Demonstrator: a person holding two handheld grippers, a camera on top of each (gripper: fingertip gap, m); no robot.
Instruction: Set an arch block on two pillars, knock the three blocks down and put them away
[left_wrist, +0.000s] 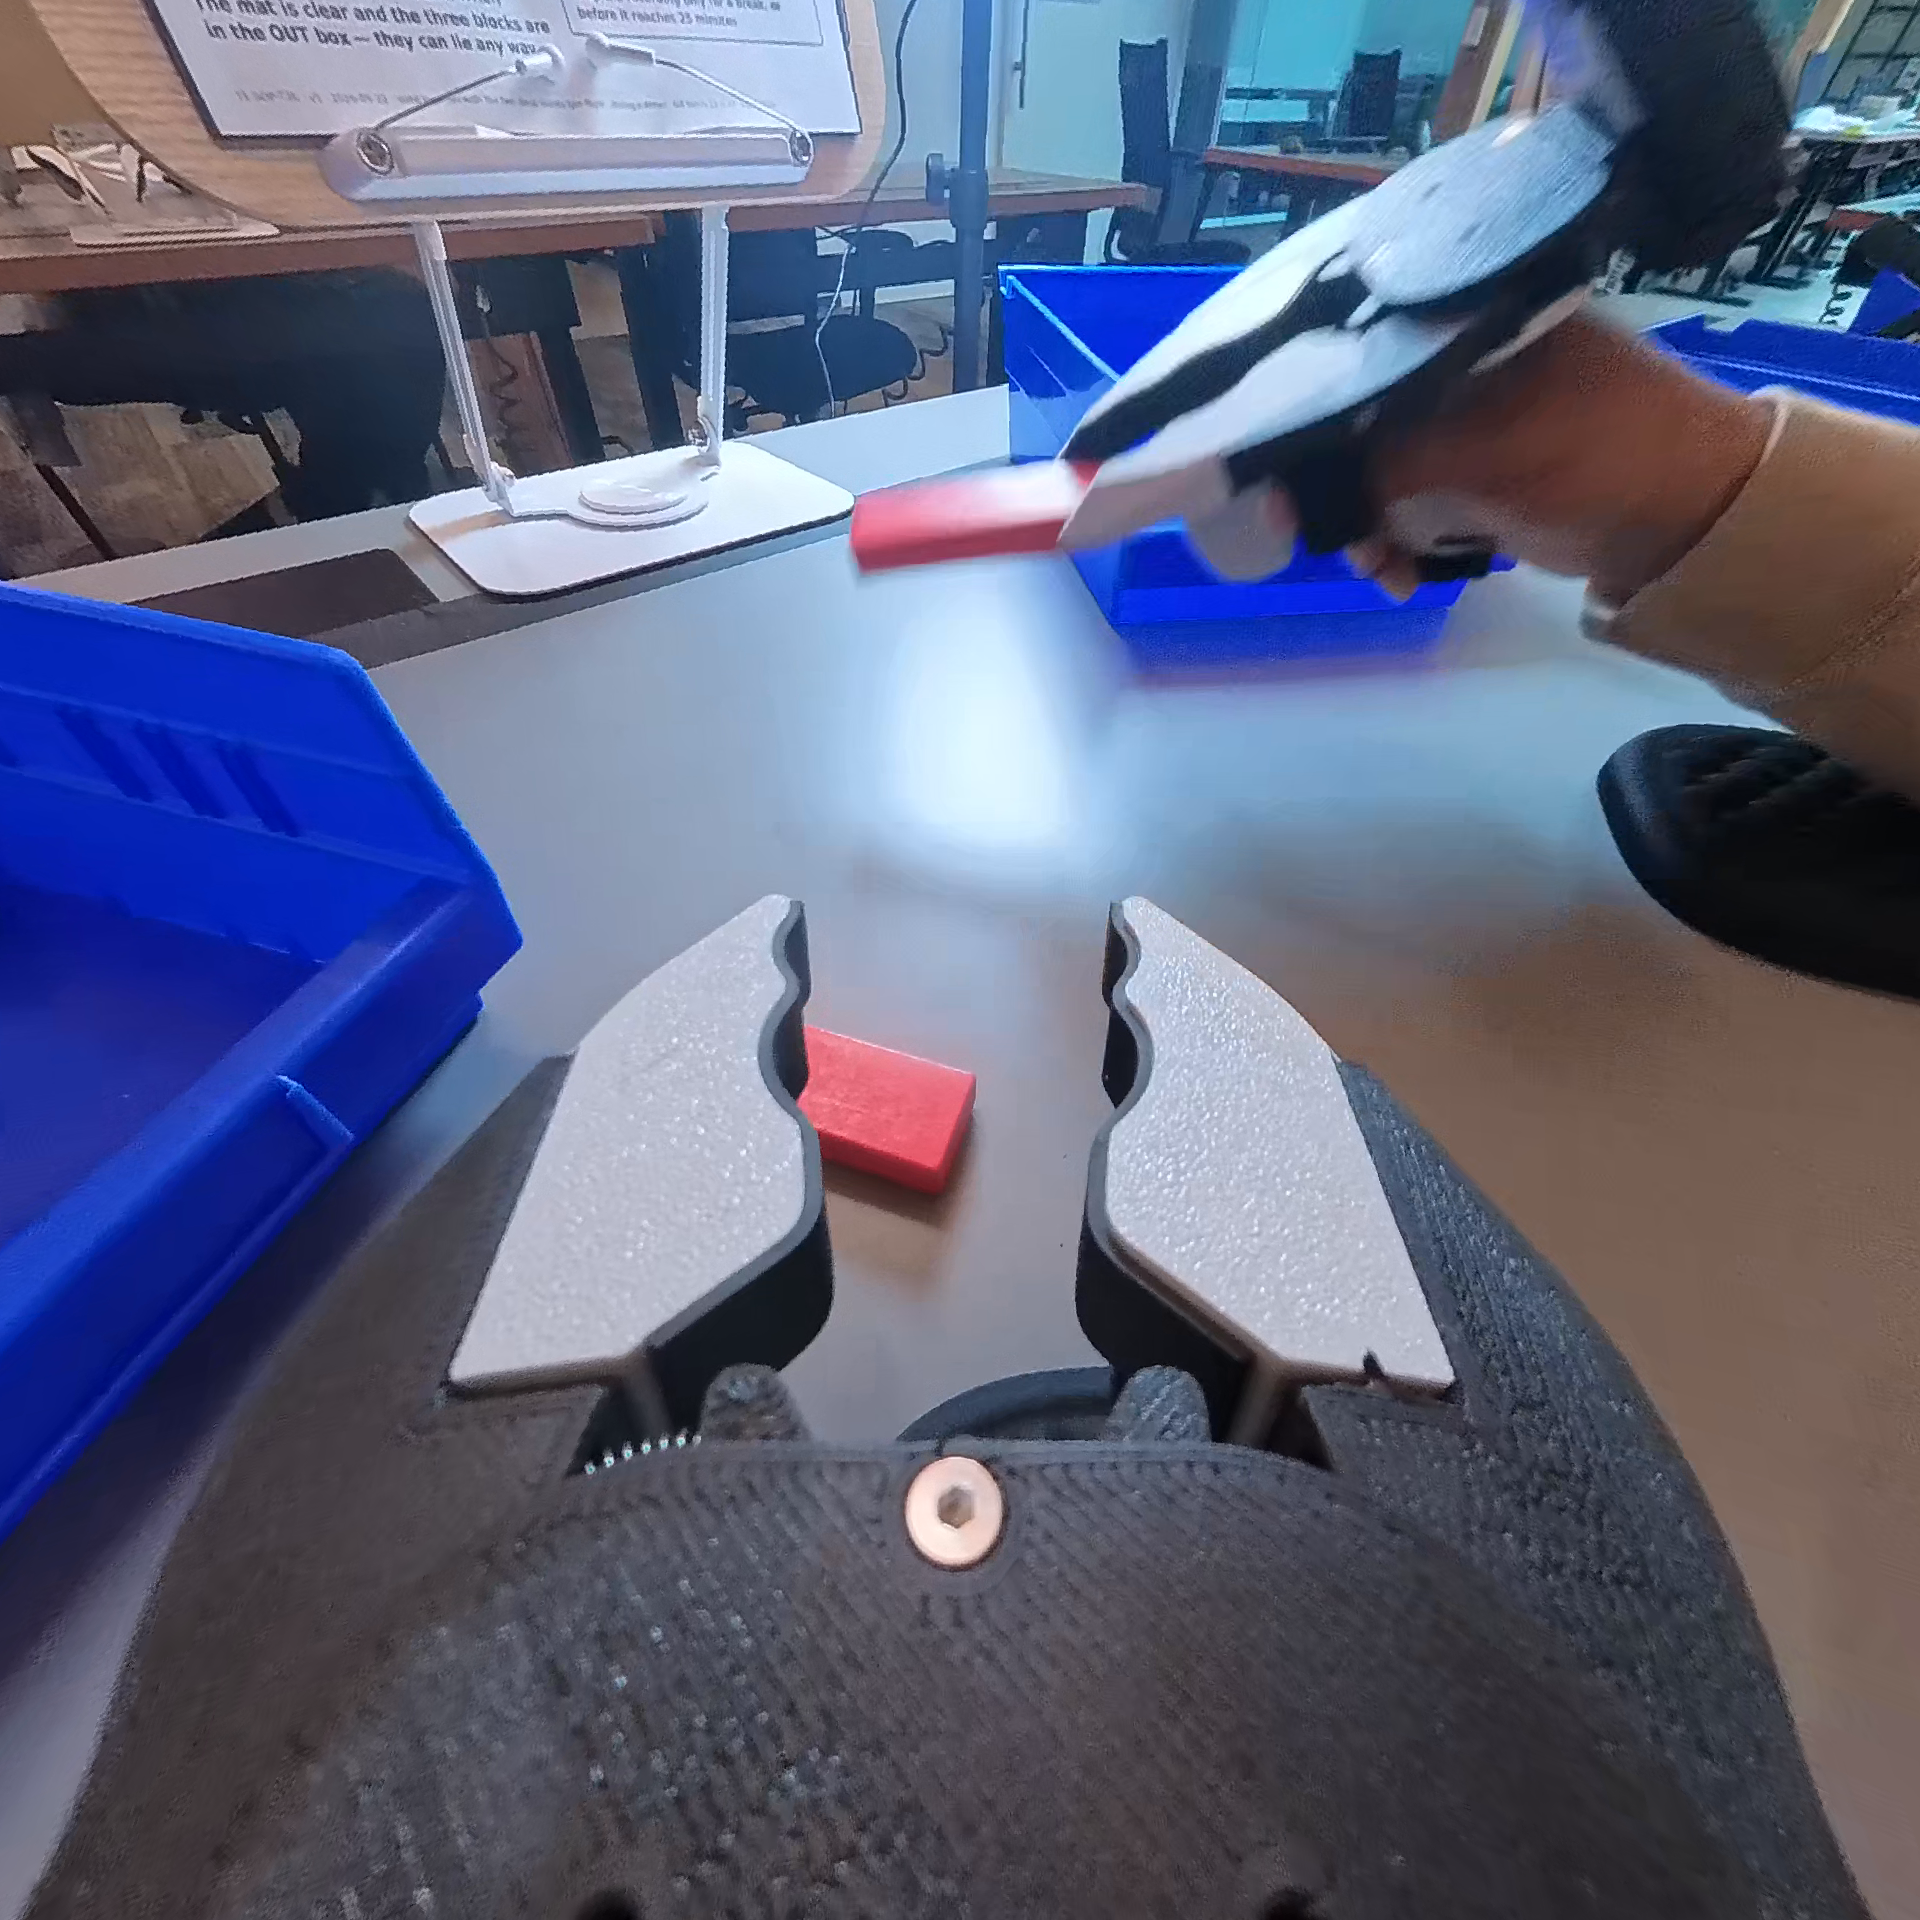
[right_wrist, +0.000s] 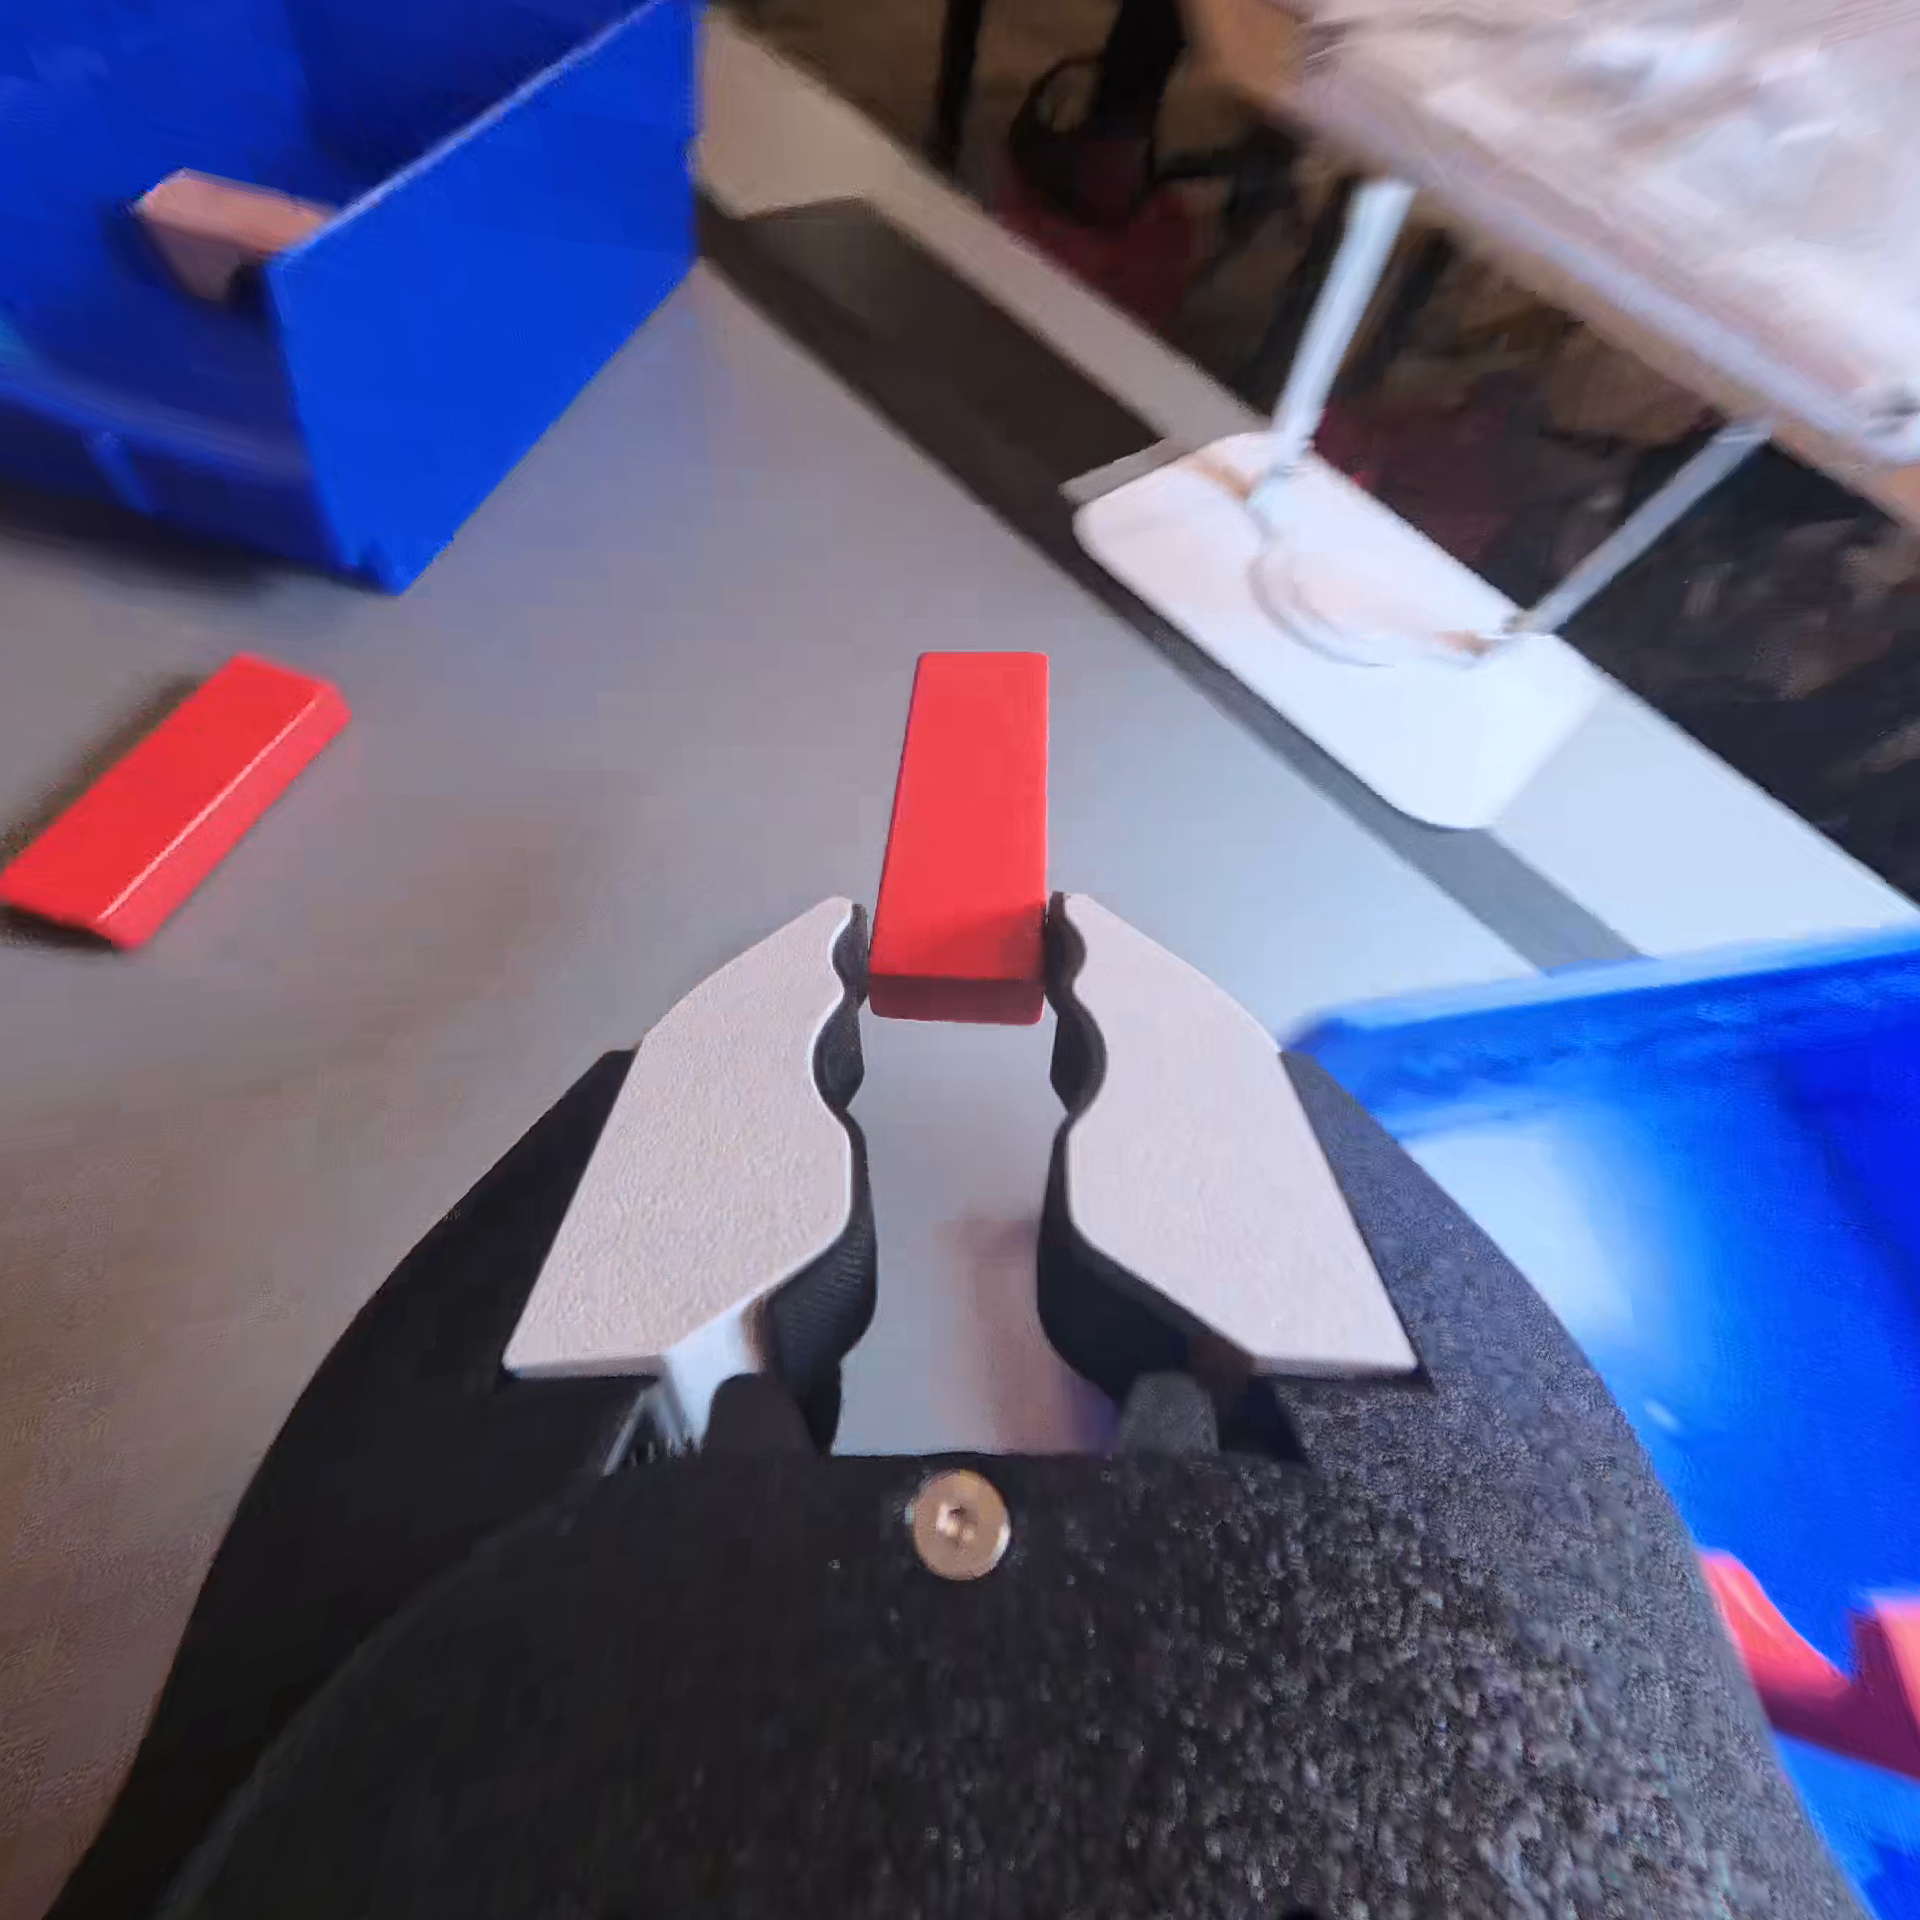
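The right gripper (right_wrist: 956, 940) pinched one red block (right_wrist: 971, 821) by its near end, in the air beside the blue bin (left_wrist: 1278, 608). The jaws of the left gripper (left_wrist: 951, 940) were spread, with nothing between them, above a second red block (left_wrist: 894, 1107) flat on the worktop (left_wrist: 1039, 748). The blocks seemed light, stiff and smooth, maybe slippery; a grip across the narrow sides looked safest. A printed sheet (left_wrist: 520, 62) stood beyond the bin; no brand was visible.

The grey table (left_wrist: 935, 748) carries two blue bins (left_wrist: 208, 935) (left_wrist: 1278, 603), a white lamp base (left_wrist: 623, 520), and a flat red block (left_wrist: 894, 1107).
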